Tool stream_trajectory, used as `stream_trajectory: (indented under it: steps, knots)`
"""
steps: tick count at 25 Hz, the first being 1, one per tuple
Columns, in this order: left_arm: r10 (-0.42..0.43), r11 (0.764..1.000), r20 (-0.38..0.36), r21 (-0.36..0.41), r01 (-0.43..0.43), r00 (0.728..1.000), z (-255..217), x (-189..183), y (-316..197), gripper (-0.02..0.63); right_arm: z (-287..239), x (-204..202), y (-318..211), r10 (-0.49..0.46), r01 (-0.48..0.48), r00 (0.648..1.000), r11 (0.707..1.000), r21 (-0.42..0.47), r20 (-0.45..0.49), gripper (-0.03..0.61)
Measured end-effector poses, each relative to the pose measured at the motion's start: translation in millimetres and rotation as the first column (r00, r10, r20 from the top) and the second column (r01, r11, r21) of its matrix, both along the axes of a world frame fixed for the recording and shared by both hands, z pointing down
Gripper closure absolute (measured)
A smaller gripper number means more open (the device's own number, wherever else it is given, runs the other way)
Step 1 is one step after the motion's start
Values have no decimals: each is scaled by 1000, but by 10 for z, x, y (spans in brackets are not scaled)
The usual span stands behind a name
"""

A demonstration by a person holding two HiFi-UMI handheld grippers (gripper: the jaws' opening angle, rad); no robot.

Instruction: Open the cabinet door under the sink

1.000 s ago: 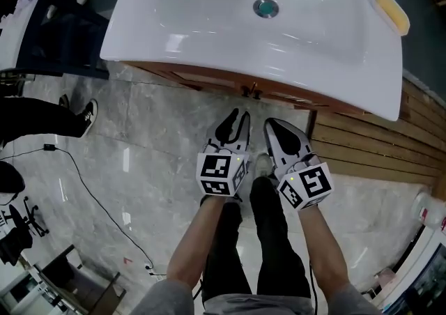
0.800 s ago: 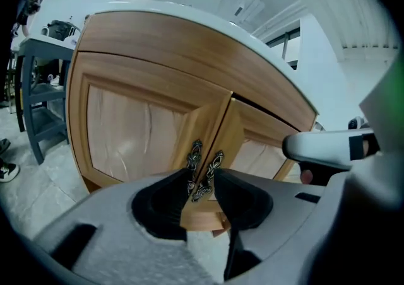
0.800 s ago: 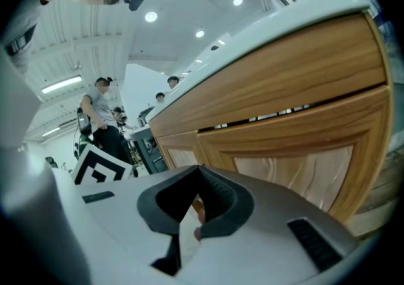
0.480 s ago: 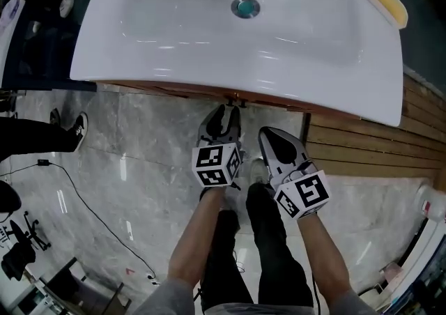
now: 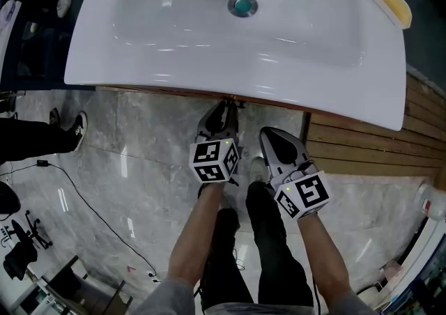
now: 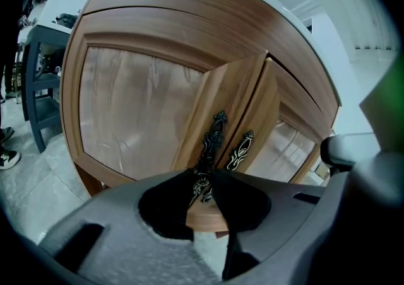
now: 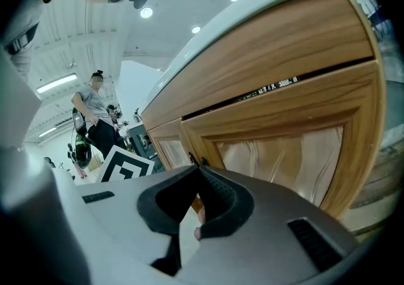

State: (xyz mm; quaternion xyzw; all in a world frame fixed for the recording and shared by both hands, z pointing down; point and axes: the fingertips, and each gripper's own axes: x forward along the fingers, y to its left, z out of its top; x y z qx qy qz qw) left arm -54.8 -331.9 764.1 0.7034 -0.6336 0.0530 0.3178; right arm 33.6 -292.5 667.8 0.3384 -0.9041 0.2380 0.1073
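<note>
Two wooden doors close the cabinet under the sink. The left gripper view shows a broad left door [image 6: 139, 120] and a right door [image 6: 287, 145] seen at a slant. Each is a warm brown frame round a pale, wavy, translucent panel. Each carries one dark, scrolled metal handle, and the left handle [image 6: 213, 133] and right handle [image 6: 241, 149] stand side by side along the meeting edges.

The left gripper [image 6: 203, 180] has just been closing its jaws, and its tips now pinch the lower end of the left handle. The right gripper [image 7: 197, 169] has its tips together with nothing between them. In the head view it hangs just beside the left gripper [image 5: 223, 110], a little further from the cabinet front.

The glossy white basin [image 5: 139, 73], with one round drain [image 5: 242, 5], overhangs the cabinet, and its rounded front edge lies directly above the left gripper's jaws.

Polished grey stone floor [image 5: 139, 160] lies open on the person's left, crossed by one thin black cable [image 5: 82, 185]. Slatted wooden decking [image 5: 362, 146] borders the right gripper [image 5: 267, 132] on the right.
</note>
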Motion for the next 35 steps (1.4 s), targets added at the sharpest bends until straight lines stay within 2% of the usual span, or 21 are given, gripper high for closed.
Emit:
stream_trajectory:
  steps: [6, 15, 22, 28, 35]
  knots:
    - [35, 999, -10, -14, -35, 999, 28, 31, -11, 526, 41, 30, -22, -1, 1, 1000, 1000, -21, 7, 569]
    - [19, 1000, -39, -4, -19, 999, 15, -8, 65, 528, 79, -42, 77, -51, 52, 998, 996, -74, 21, 569]
    - [17, 1000, -56, -3, -18, 998, -6, -27, 332, 529, 94, -72, 129, -88, 91, 996, 991, -95, 32, 569]
    - [83, 996, -60, 39, -81, 995, -40, -56, 481, 529, 90, -189, 305, -105, 107, 994, 990, -90, 22, 569]
    - [173, 982, -67, 86, -167, 983, -50, -123, 721, 529, 164, -286, 566, -48, 47, 999, 994, -94, -12, 569]
